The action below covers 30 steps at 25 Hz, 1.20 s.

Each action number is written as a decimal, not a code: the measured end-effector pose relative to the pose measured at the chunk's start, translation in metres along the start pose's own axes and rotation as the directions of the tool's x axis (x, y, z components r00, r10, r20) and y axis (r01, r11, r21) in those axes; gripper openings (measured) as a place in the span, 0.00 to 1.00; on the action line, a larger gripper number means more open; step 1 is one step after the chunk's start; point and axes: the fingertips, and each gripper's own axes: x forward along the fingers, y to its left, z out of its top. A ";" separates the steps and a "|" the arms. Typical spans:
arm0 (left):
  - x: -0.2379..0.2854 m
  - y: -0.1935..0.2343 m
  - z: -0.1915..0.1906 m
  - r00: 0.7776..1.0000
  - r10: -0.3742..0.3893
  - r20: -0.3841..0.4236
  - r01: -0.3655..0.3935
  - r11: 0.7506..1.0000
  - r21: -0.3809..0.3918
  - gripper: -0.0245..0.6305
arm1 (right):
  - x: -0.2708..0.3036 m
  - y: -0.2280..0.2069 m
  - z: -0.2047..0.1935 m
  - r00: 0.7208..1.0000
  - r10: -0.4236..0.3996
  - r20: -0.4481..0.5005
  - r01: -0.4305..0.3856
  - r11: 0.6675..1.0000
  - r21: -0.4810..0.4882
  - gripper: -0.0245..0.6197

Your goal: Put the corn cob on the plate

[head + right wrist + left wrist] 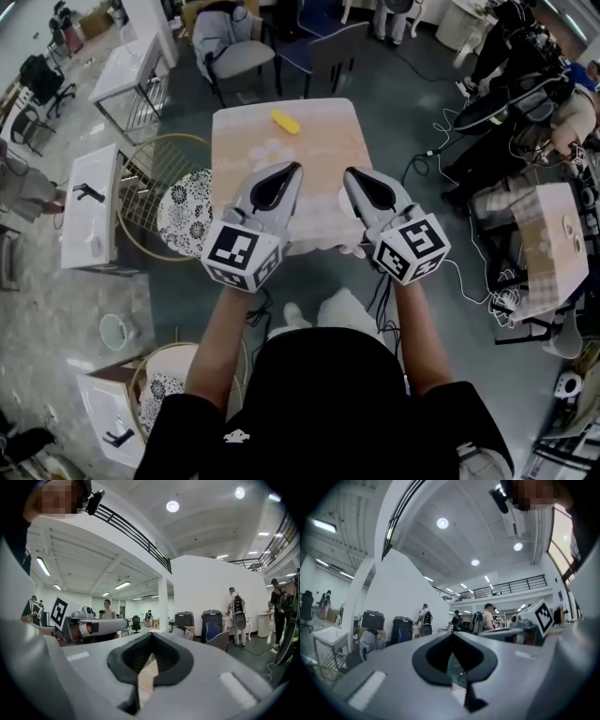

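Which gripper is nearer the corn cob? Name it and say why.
The left gripper: its shut tip lies almost directly below the corn cob in the head view, while the right gripper sits farther off to the cob's right.

Bright, even overhead light came from round ceiling lamps (442, 523); views bowed fisheye-style, edges went black, near jaws blurred.

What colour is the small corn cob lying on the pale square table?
The corn cob is yellow; the head view shows it best.
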 end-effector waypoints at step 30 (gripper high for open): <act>0.141 0.054 -0.026 0.993 0.062 -0.096 -0.060 0.998 0.029 0.05 | 0.072 -0.135 0.002 0.999 0.029 0.039 -0.029 0.999 0.012 0.04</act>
